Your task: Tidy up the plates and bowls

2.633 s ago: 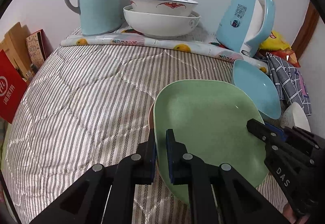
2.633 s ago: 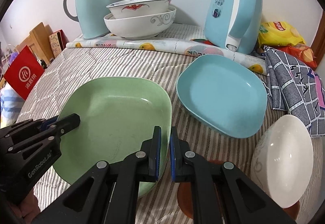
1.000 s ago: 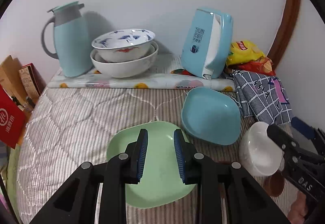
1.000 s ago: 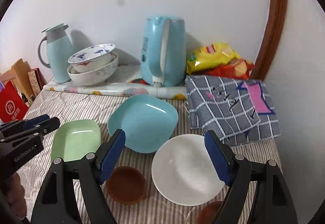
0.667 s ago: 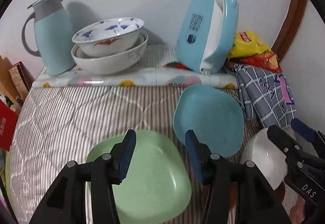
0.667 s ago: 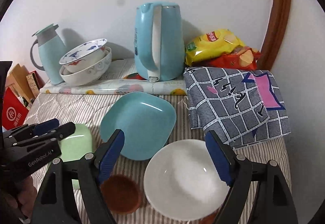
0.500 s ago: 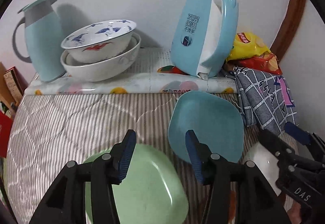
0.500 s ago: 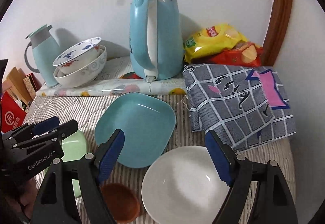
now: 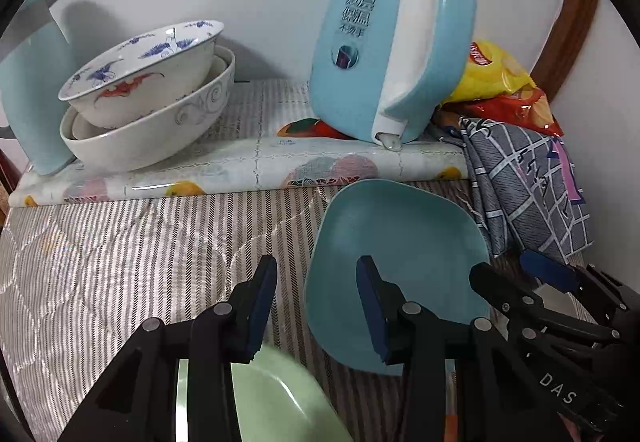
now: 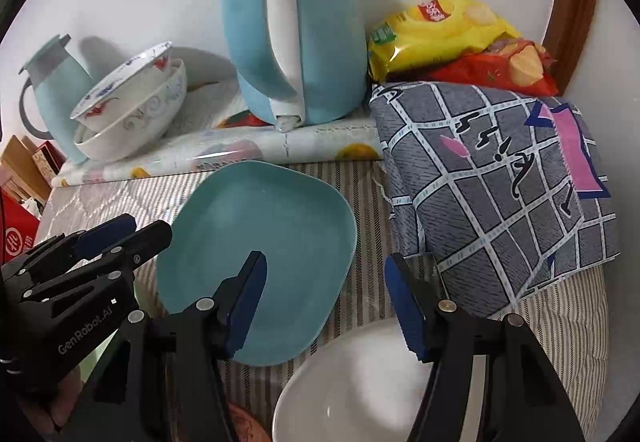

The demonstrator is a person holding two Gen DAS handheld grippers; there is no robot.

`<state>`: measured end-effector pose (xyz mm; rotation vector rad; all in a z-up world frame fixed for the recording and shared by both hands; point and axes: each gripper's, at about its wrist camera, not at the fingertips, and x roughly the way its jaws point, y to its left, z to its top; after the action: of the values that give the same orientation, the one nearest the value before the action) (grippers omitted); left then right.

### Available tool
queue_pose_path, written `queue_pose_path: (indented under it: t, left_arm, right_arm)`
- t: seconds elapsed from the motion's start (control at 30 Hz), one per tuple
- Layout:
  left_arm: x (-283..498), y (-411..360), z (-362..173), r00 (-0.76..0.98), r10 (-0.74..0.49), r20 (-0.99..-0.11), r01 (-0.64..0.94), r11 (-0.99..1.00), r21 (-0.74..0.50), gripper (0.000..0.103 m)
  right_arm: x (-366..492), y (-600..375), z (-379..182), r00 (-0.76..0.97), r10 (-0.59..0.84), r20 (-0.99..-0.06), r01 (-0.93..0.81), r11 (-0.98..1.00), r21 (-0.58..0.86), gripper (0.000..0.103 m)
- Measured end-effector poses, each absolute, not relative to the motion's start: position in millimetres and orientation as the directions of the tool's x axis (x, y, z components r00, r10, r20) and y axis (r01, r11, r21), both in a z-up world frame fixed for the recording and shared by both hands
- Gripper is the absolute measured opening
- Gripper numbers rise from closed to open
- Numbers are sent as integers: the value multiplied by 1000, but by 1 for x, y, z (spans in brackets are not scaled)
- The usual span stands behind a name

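Note:
A blue square plate (image 9: 404, 242) (image 10: 272, 234) lies on the striped cloth. My left gripper (image 9: 316, 294) is open and empty, its jaws astride the plate's left rim. The green plate (image 9: 280, 402) lies flat below it, free of any grip. My right gripper (image 10: 324, 294) is open and empty over the blue plate's near right edge. A white bowl (image 10: 360, 382) sits just below the right gripper. A small brown dish (image 10: 244, 426) peeks at the bottom. Two stacked patterned bowls (image 9: 152, 97) (image 10: 132, 105) stand at the back left.
A blue electric kettle (image 9: 392, 41) (image 10: 292, 21) stands on a fruit-print mat (image 9: 240, 169) by the wall. A blue thermos jug (image 10: 56, 89) is at the far left. A checked cloth (image 10: 500, 169) and snack bags (image 10: 452, 33) lie on the right.
Both grippers let go of the green plate, opened, and moved forward and right toward the blue plate. The green plate now lies flat behind the left gripper.

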<state>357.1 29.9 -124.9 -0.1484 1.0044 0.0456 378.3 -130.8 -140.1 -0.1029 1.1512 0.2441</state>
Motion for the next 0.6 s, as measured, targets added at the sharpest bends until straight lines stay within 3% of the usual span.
queue_pose_path:
  t: [0.37,0.43,0.6]
  left_arm:
    - [371,26,-145,482,-48,-875,-98,989,-108,18]
    - [373,27,-148,480,-56,-875,-100,988,-118,16]
    - [375,28,-152,479,-50,-877,-100,989,-111,11]
  right_arm:
    - [391,-133,-157,351,106,-930,-225,974,26,50]
    - [393,-131,-158,344,105,-933,-231,973,24,38]
    - [398,-129,-166,328,83,-941,-229,973,6,29]
